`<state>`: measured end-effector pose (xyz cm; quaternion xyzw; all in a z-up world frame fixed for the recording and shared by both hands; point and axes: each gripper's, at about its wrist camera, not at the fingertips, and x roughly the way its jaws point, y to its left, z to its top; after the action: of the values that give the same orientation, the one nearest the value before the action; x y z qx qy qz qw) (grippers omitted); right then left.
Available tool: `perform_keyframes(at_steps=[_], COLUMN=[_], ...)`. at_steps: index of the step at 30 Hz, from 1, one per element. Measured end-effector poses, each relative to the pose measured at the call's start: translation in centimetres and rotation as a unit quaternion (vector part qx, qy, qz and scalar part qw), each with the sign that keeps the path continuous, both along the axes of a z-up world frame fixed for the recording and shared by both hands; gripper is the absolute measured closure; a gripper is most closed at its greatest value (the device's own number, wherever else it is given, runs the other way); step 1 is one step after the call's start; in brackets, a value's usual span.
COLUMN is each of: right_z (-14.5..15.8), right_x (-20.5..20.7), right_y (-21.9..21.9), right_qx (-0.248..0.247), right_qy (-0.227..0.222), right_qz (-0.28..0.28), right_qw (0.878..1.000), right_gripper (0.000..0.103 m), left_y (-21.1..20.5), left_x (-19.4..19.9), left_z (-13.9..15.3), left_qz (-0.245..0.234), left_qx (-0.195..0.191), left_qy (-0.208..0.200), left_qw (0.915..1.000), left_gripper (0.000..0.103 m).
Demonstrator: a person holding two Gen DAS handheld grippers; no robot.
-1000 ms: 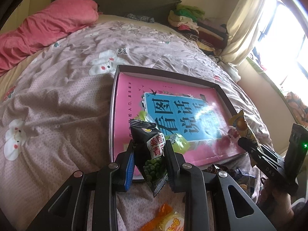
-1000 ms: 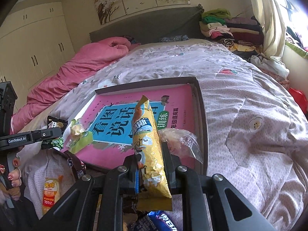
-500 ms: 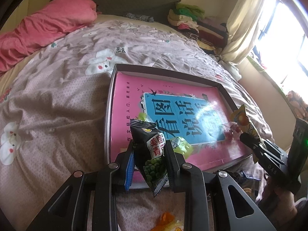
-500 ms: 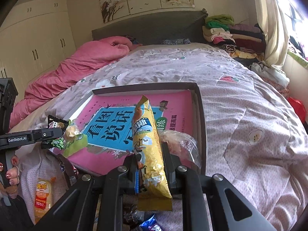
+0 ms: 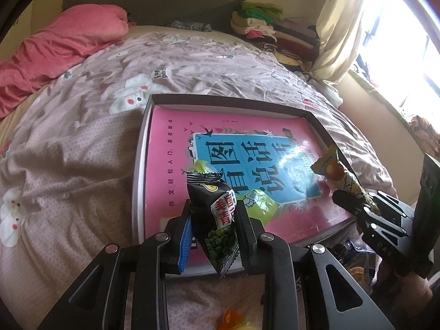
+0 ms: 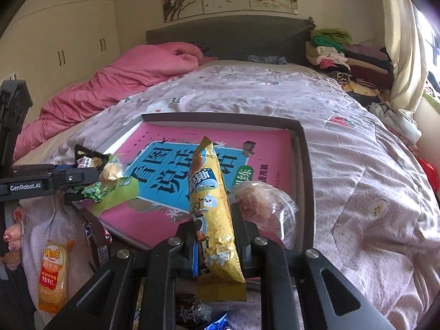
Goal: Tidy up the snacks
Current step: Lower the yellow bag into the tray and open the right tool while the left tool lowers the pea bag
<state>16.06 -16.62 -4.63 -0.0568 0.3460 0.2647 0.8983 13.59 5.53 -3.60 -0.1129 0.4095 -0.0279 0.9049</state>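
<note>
My left gripper (image 5: 213,220) is shut on a black packet of green peas (image 5: 214,214), held upright over the near edge of a shallow dark-rimmed box (image 5: 225,100) lined with a pink and blue book cover (image 5: 170,165). My right gripper (image 6: 213,228) is shut on a long yellow snack bag (image 6: 211,209), also upright at the box's near edge. A green wrapped snack (image 5: 260,202) lies in the box near the left gripper, and a clear-wrapped pastry (image 6: 264,206) lies in its near right corner. Each gripper shows in the other's view: the right gripper (image 5: 349,195) and the left gripper (image 6: 82,177).
The box (image 6: 302,165) sits on a pinkish quilt (image 5: 68,151) on a bed. Loose snacks lie in front of the box: an orange packet (image 6: 53,269), a dark packet (image 6: 96,236), a blue one (image 6: 220,323). A pink duvet (image 6: 115,82) and folded clothes (image 6: 343,55) are at the far end.
Both grippers have crept slightly forward and tilted up, so the box looks closer and more of the headboard and wall shows. The right gripper has rolled a little. Both packets stay gripped.
</note>
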Motion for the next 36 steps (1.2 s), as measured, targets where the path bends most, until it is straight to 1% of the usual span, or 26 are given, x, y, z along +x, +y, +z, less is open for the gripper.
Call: perform_keyframes(at_steps=[8,14,22,30,31,36], right_z=[-0.2,-0.4,-0.6,-0.1,0.0,0.4], right_x=[-0.2,0.0,0.1,-0.1,-0.2,-0.9], right_y=[0.4,0.2,0.2,-0.6,-0.9,-2.1], right_qx=[-0.001,0.005,-0.003,-0.001,-0.002,-0.004], right_qy=[0.006,0.018,0.025,0.021,0.020,0.026], right_qz=[0.013,0.011,0.011,-0.003,-0.006,-0.009], right_qw=[1.000,1.000,1.000,1.000,1.000,1.000], right_gripper=[0.083,0.082,0.080,0.069,0.066,0.063], left_y=[-0.3,-0.2,0.5,1.0,1.1,1.4], left_x=[0.2,0.2,0.1,0.0,0.0,-0.2], left_z=[-0.1,-0.2,-0.3,-0.5,-0.5,-0.7], left_qz=[0.002,0.003,0.012,0.018,0.018,0.020], left_qx=[0.003,0.004,0.002,0.001,0.001,-0.001], left_qy=[-0.002,0.001,0.003,0.006,0.007,0.011], left_qw=[1.0000,1.0000,0.9999,0.9998,0.9998,0.9997], left_gripper=[0.074,0.074,0.074,0.074,0.074,0.074])
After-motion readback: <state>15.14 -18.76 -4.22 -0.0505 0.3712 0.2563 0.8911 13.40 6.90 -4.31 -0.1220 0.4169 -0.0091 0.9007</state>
